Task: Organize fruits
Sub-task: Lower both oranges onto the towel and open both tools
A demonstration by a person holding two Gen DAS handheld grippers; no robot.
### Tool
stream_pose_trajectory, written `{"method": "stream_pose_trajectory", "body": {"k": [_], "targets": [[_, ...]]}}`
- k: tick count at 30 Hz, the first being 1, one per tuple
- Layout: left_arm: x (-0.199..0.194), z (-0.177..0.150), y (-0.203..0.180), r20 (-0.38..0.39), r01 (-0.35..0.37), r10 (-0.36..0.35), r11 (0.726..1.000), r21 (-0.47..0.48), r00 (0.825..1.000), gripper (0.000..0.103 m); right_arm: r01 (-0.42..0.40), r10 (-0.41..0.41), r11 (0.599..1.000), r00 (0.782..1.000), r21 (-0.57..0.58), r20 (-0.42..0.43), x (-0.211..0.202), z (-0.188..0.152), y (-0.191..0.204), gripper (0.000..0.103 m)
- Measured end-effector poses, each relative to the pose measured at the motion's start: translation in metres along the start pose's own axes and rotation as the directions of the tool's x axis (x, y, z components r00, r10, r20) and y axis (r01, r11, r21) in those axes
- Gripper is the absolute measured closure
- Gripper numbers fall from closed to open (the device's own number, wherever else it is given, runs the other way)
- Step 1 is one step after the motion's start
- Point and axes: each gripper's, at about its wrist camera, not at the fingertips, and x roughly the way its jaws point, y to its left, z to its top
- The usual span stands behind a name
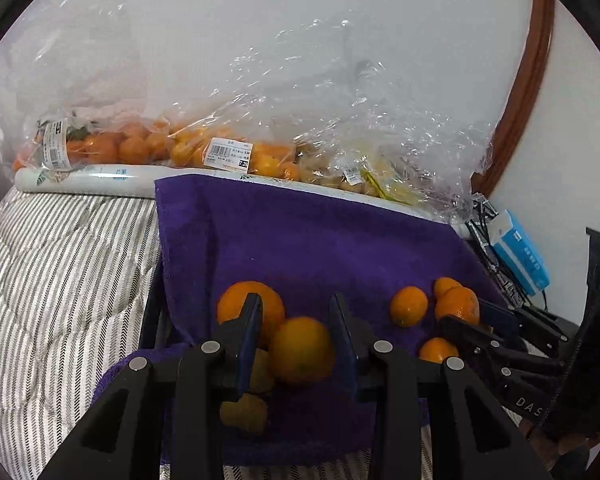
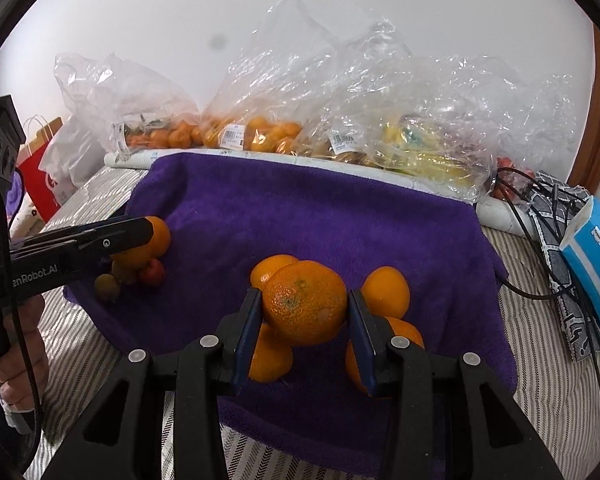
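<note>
A purple towel point(image 1: 300, 240) point(image 2: 300, 216) lies over striped bedding with loose fruit on it. My left gripper point(image 1: 298, 316) point(image 2: 150, 234) is shut on a small orange point(image 1: 302, 350) point(image 2: 160, 236). A bigger orange point(image 1: 236, 300) sits just behind its left finger, and small brownish fruits point(image 1: 244, 412) point(image 2: 107, 286) and a red one point(image 2: 153, 272) lie under it. My right gripper point(image 2: 302, 296) point(image 1: 466, 312) is shut on a large orange point(image 2: 304, 304) point(image 1: 458, 300). Several oranges point(image 2: 386, 292) point(image 1: 409, 306) lie around and below it on the towel.
Clear plastic bags of oranges point(image 1: 140, 144) point(image 2: 256, 130) and yellow fruit point(image 2: 416, 152) line the wall behind a white paper roll point(image 1: 84, 178). A blue tissue pack point(image 1: 520, 256) point(image 2: 596, 264) and black cables point(image 2: 540, 216) lie right. A hand point(image 2: 20, 360) and a red bag point(image 2: 40, 188) are left.
</note>
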Motion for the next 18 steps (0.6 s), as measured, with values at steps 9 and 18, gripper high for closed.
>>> {"method": "stream_pose_trajectory", "body": {"k": [9,18], "targets": [[0.0006,-0.0001,0.0004,0.001,0.003,-0.003,1.0,0.005,1.0,0.07,0.007,-0.007,1.0,1.0,-0.001,-0.011,0.0021,0.0001,0.0006,0.061],[0.001,-0.0016,-0.0037,0.012,-0.002,0.001,1.0,0.025,1.0,0.058,0.015,-0.015,1.0,1.0,-0.017,-0.011,0.0038,-0.0005,0.0022,0.06]]}}
